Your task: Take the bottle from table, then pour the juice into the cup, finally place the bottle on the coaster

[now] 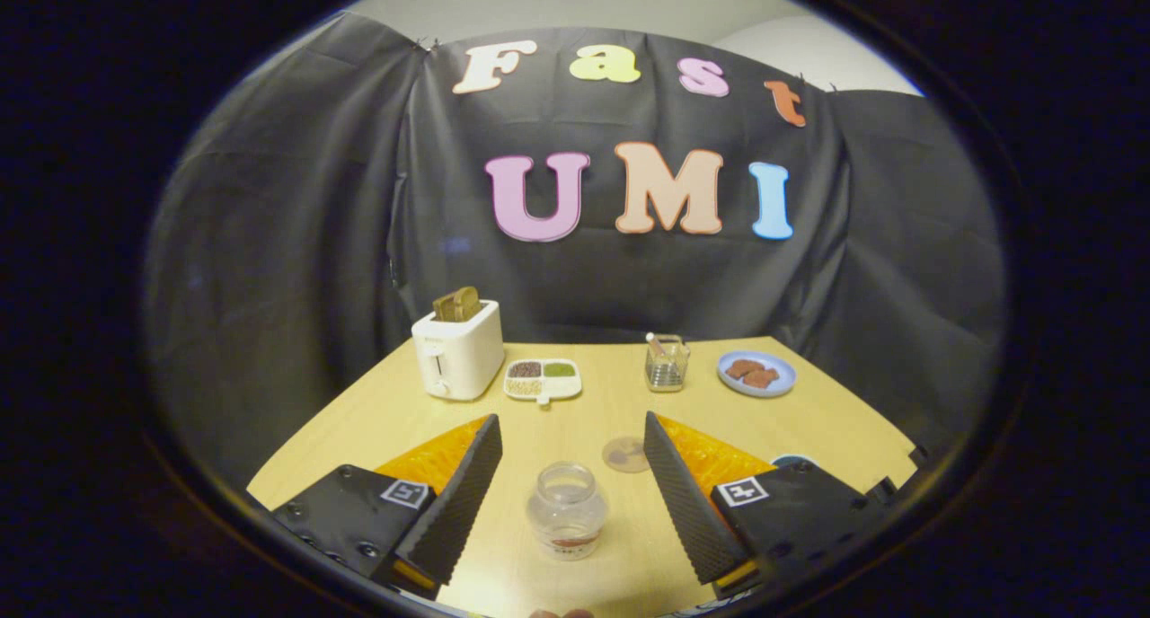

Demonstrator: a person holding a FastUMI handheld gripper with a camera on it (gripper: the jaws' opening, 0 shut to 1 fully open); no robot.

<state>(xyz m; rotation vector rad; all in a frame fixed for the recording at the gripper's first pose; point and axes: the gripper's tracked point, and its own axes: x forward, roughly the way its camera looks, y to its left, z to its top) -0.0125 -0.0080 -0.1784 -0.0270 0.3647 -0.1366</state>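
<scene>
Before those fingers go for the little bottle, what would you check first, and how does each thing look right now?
1. Fingers spread wide: ok.
2. Bottle upright on the table, between the fingers, untouched: ok.
3. Gap wider than the bottle: ok.
4. Cap off for pouring: looks open, cannot tell for sure.
5. Cup upright beyond the fingers, beside the blue plate: ok.
6. Coaster free, just past the bottle: ok.

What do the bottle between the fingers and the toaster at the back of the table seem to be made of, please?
The bottle, standing between the open gripper's fingers and touching neither, looks like clear plastic or glass: the table shows through its wall; which one is unclear. The toaster looks like smooth white plastic with an even, softly glossy shell.
</scene>
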